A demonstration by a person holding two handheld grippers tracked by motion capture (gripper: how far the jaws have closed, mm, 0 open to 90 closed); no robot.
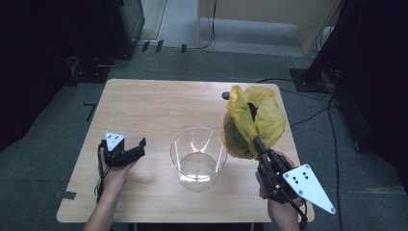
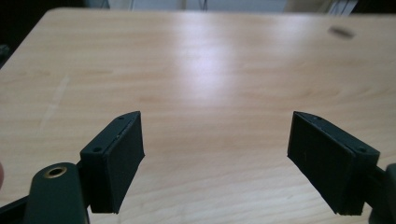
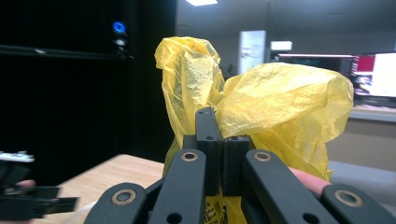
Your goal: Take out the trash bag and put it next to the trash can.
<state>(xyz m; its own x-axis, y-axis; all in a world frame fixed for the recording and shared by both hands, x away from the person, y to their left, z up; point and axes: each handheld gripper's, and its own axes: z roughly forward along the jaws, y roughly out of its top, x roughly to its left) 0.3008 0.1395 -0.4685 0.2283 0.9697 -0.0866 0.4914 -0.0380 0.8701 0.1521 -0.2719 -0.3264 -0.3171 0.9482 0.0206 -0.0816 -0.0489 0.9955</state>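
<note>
With the right gripper (image 1: 251, 126) pinching the crumpled yellow plastic bag (image 1: 262, 120), its fingers clamped, carry it over the clear round plastic bin (image 1: 198, 156) while the left gripper (image 1: 129, 147) waits wide open and empty.

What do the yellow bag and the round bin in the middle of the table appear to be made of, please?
Yellow bag: thin plastic film, crinkled, translucent and slightly glossy. Round bin: clear rigid plastic, probably; the tabletop shows through its shiny wall, though glass cannot be ruled out.
</note>
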